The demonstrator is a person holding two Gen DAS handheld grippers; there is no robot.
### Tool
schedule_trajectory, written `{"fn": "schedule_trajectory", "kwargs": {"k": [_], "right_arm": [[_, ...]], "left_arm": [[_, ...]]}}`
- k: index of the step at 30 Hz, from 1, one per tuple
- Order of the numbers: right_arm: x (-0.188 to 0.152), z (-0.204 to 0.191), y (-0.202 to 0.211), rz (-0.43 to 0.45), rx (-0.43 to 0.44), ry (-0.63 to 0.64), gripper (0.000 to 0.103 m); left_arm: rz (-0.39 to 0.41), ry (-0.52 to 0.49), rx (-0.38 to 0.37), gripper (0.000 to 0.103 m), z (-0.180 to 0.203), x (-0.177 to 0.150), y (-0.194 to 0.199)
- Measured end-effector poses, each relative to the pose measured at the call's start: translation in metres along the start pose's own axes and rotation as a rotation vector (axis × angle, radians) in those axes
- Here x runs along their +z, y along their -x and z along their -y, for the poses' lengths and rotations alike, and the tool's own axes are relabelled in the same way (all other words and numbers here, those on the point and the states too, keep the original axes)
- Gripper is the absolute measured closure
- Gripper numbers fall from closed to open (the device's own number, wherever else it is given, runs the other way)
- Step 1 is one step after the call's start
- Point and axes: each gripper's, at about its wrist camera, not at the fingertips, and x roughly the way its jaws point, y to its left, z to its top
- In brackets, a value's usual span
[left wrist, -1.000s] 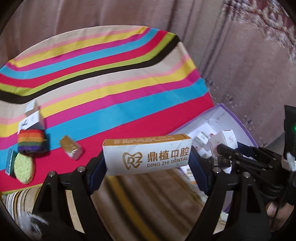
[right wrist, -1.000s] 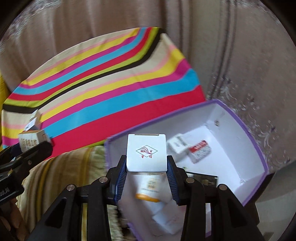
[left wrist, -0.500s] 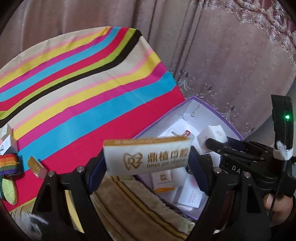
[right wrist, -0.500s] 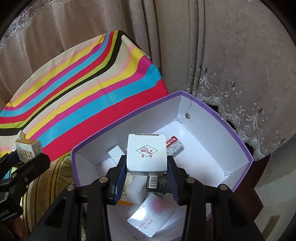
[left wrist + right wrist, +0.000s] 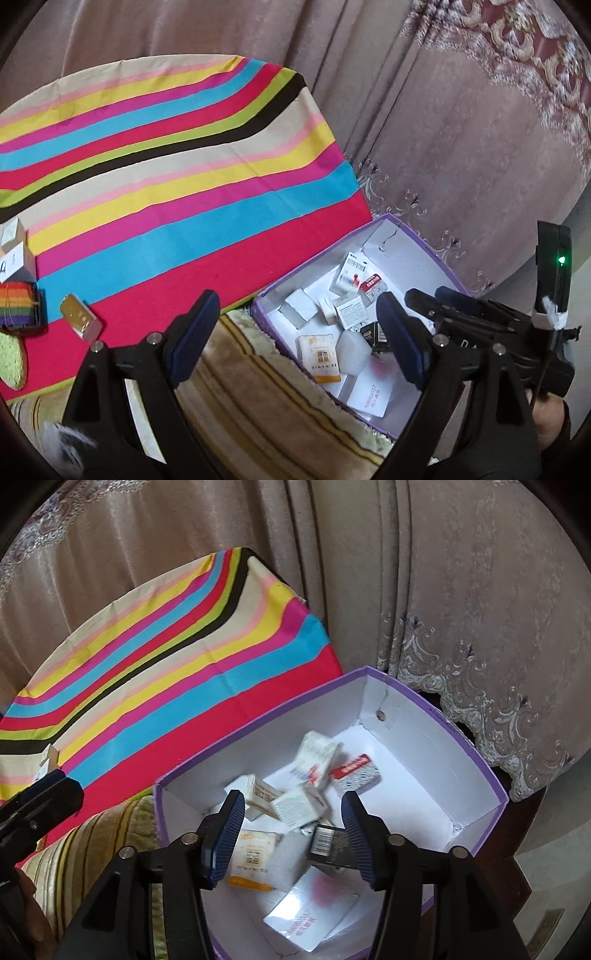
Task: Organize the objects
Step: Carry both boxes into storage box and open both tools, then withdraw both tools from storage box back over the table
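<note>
A purple box (image 5: 424, 243) with a white inside stands beside the striped table and holds several small cartons. My left gripper (image 5: 299, 336) hovers over the box's near left corner. Its jaws are opening and nothing is between them. My right gripper (image 5: 293, 836) hangs over the purple box (image 5: 461, 746), jaws opening and also empty. Just below it a small white carton (image 5: 295, 806) lies blurred among the others. The right gripper (image 5: 443, 306) shows at the right of the left wrist view. The left gripper (image 5: 40, 805) shows at the left edge of the right wrist view.
A striped cloth (image 5: 166, 177) covers the table. On its left end lie a gold carton (image 5: 79, 319), a rainbow block (image 5: 18, 302), a green sponge (image 5: 11, 358) and white boxes (image 5: 13, 254). A brown striped blanket (image 5: 258, 398) lies below. Curtains (image 5: 461, 590) hang behind.
The left gripper let go of the long dental carton and the right let go of the small white carton. Both jaws have widened and are empty. The cartons now lie in the purple box.
</note>
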Motion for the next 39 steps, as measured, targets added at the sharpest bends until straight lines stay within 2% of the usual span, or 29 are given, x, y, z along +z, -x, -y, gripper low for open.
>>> {"fn": "schedule_trajectory", "kwargs": {"k": [3,9,21,29,39], "right_arm": [[0.001,-0.016,0.002,0.005,0.022,0.037,0.047],[-0.003,-0.056,0.004,-0.017,0.119,0.097,0.047],[-0.020,-0.137,-0.005,-0.069,0.213,0.248,0.047],[-0.025,-0.169,-0.014,-0.098,0.247,0.317,0.047],[-0.032,-0.219,-0.025,-0.113,0.283,0.443,0.047]], "left_arm": [[0.016,-0.008,0.043,0.015,-0.005,-0.003,0.008],[0.061,0.034,0.053,0.015,-0.026,-0.010,0.030],[0.121,0.288,0.223,0.015,-0.121,-0.043,0.088],[0.124,0.384,0.327,0.015,-0.164,-0.072,0.117],[0.085,0.486,0.451,0.028,-0.223,-0.101,0.144]]}}
